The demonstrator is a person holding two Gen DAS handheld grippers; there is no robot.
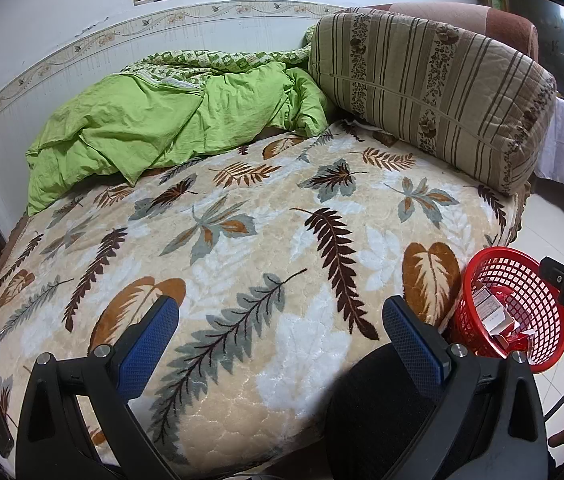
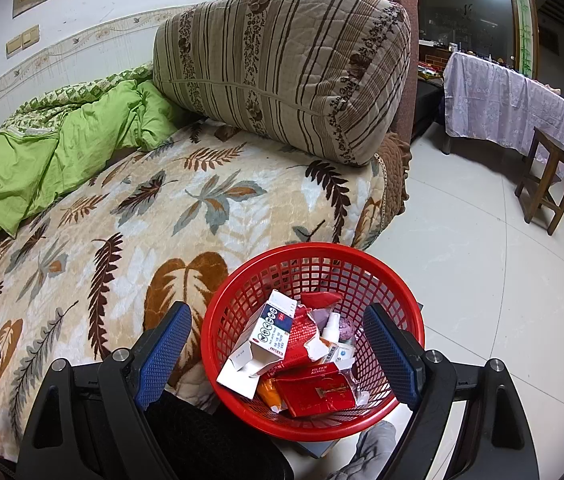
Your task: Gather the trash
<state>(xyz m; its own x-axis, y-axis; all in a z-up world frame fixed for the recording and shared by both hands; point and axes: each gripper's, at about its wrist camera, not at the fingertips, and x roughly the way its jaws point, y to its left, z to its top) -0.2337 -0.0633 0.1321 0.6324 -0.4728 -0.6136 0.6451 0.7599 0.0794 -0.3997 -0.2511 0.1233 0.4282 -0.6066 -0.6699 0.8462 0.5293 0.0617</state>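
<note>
Below the wide-apart right tongs point(image 2: 278, 344), red basket point(image 2: 401, 280) holding trash point(image 2: 301, 360), left tongs point(image 1: 282, 344) apart

A home bedroom: bed point(image 1: 242, 240) with leaf-print blanket, striped pillow point(image 1: 433, 92), green quilt point(image 1: 170, 120)

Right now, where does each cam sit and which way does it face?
Left wrist: sits on the left tongs, angled down over the leaf-patterned plush bedspread towards the wall; both blue pads spread with nothing between, a dark-clothed knee below.
Right wrist: sits on the right tongs, angled down into the red plastic mesh basket of boxes and wrappers on the floor beside the bed; pads spread, empty.
Shared: bedspread, basket, crumpled green quilt, striped brown cushion.
</note>
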